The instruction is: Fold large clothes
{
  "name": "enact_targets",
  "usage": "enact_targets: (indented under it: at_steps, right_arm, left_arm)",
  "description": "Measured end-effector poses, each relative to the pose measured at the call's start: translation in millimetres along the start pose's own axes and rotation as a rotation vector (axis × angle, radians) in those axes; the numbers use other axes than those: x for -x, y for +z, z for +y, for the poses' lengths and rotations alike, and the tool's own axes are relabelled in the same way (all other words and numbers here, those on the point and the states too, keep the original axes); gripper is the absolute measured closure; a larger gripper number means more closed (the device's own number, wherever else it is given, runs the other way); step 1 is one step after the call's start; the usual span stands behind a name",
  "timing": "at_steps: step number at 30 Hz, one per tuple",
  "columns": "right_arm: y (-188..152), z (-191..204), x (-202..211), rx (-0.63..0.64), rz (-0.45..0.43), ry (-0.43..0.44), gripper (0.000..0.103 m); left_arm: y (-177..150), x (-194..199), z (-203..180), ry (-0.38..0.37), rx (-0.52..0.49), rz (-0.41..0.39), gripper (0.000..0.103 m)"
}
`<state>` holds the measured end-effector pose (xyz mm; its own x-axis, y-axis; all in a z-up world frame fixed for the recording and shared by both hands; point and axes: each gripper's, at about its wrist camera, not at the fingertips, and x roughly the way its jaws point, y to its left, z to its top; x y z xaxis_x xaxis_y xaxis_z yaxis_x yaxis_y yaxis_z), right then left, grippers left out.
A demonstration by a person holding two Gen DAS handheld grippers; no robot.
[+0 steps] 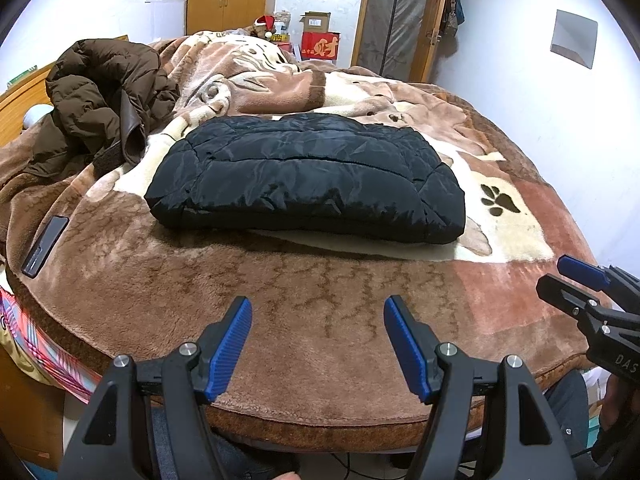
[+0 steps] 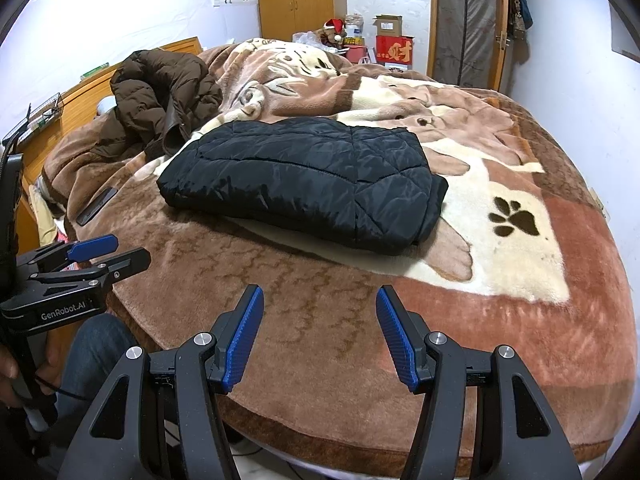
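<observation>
Folded black quilted puffer jacket [image 1: 308, 180] lying on the brown plush bed blanket [image 1: 320, 320], well beyond the open, empty left tongs [image 1: 318, 344] and right tongs [image 2: 320, 338].

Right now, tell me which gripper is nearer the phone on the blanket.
Left. The left gripper hovers open over the bed edge on the phone's side; the right gripper hovers open farther along, away from it.
</observation>
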<state>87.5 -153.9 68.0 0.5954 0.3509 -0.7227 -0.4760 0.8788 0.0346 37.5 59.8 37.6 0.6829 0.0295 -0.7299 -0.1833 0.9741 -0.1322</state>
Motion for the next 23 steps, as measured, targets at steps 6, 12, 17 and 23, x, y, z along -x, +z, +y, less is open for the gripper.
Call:
enact_targets:
  at_steps: [6, 12, 17, 23]
  right_arm:
    - [-0.4, 0.9, -0.1, 0.002, 0.003, 0.0, 0.044]
    - [-0.7, 1.9, -0.4, 0.001, 0.004, 0.0, 0.044]
    - [-3.0, -1.1, -0.9, 0.005, 0.006, 0.004, 0.044]
    - [-3.3, -2.6, -0.9, 0.005, 0.005, 0.004, 0.044]
  left_arm:
    - [-2.6, -1.8, 1.4, 0.017, -0.011, 0.006, 0.033]
    - [-3.7, -4.5, -1.1, 0.035, -0.025, 0.017, 0.033]
    - [-3.2, -4.8, -4.8, 0.037, -0.031, 0.011, 0.033]
    - [-2.9, -4.9, -5.3, 0.033, -0.027, 0.016, 0.033]
